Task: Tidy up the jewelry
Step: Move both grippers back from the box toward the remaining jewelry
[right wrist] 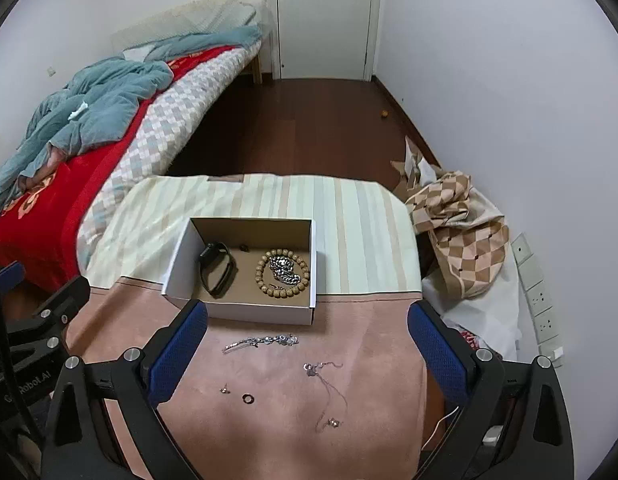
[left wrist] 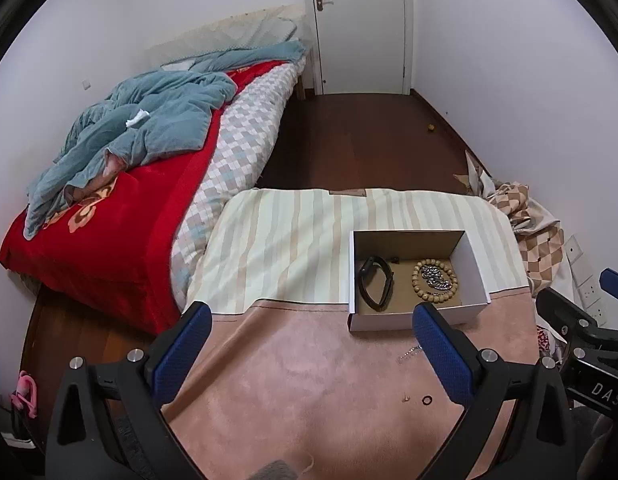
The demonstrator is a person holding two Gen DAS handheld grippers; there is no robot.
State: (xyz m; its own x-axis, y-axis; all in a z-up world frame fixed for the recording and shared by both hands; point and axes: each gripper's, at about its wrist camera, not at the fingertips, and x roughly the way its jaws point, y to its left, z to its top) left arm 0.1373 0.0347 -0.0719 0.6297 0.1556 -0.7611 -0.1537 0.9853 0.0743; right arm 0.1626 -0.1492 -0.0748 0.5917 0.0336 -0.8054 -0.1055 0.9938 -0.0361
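Note:
A white cardboard box (right wrist: 265, 316) (left wrist: 479, 276) stands on the pink cloth. Inside lie a black wristband (right wrist: 217, 268) (left wrist: 375, 282), a wooden bead bracelet (right wrist: 261, 272) (left wrist: 417, 274) and a silver chain (right wrist: 285, 270) (left wrist: 437, 278). On the cloth in front lie a silver bracelet (right wrist: 263, 341), a thin necklace (right wrist: 327, 376), a dark ring (right wrist: 248, 399) (left wrist: 547, 400) and small earrings (right wrist: 225, 390). My right gripper (right wrist: 307, 344) is open and empty above these pieces. My left gripper (left wrist: 309, 344) is open and empty, left of the box.
The table has a striped cloth (right wrist: 349, 216) at the back. A bed with red and blue blankets (left wrist: 121, 168) is to the left. Checked fabric (right wrist: 461, 232) is piled at the right by wall sockets (right wrist: 543, 312). A door (right wrist: 325, 16) is far behind.

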